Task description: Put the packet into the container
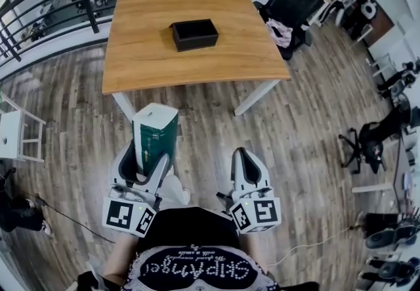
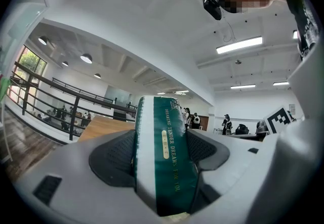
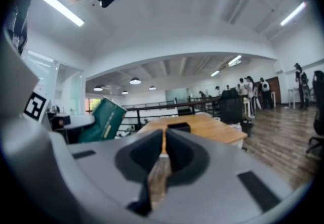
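Clamping the packet (image 1: 155, 133), left tool (image 1: 151, 163) hides its base.

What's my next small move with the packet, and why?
Probably carry the packet forward toward the table: the left tongs clamp it, while the container sits on the table ahead, apparently beyond reach. The right tongs are shut, empty.

a green-and-white packet (image 1: 155, 136) stands upright above the floor; the black open container (image 1: 194, 34) sits on the table.
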The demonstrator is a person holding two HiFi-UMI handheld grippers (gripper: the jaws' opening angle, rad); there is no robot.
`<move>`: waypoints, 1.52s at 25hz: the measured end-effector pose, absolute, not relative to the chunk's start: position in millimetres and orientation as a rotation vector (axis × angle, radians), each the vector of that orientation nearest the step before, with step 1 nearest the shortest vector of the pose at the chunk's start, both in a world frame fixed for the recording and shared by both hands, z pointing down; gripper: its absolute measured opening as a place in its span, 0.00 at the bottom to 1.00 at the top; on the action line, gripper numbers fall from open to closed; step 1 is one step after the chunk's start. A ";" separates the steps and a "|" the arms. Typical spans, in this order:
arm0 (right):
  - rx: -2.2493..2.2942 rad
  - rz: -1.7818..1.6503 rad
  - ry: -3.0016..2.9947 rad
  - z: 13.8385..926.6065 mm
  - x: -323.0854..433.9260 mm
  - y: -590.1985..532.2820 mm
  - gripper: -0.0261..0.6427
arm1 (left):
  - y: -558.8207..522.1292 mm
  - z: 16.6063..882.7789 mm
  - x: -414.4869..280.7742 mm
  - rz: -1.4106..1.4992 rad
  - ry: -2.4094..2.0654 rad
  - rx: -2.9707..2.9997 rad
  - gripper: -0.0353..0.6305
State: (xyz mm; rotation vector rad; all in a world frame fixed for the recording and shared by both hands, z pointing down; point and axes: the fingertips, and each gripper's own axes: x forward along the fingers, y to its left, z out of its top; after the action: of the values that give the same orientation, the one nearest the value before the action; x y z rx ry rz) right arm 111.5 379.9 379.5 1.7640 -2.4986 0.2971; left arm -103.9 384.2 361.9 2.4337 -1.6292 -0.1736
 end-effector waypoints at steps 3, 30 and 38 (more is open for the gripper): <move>1.767 0.295 -2.490 379.0 103.0 357.8 0.10 | 359.5 359.8 -111.6 -0.192 -1.614 2.443 0.56; 1.875 0.364 -2.416 386.6 55.3 250.7 0.10 | 226.6 365.1 -162.7 -0.168 -1.500 2.487 0.56; 1.843 0.396 -2.416 383.2 57.3 226.3 0.10 | 205.9 362.6 -160.9 -0.154 -1.519 2.452 0.56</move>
State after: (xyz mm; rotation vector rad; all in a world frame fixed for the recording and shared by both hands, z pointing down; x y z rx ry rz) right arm 57.3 226.3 383.2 1.8435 -2.4165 0.3961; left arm -160.9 205.9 362.6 2.4518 -1.5191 -0.1543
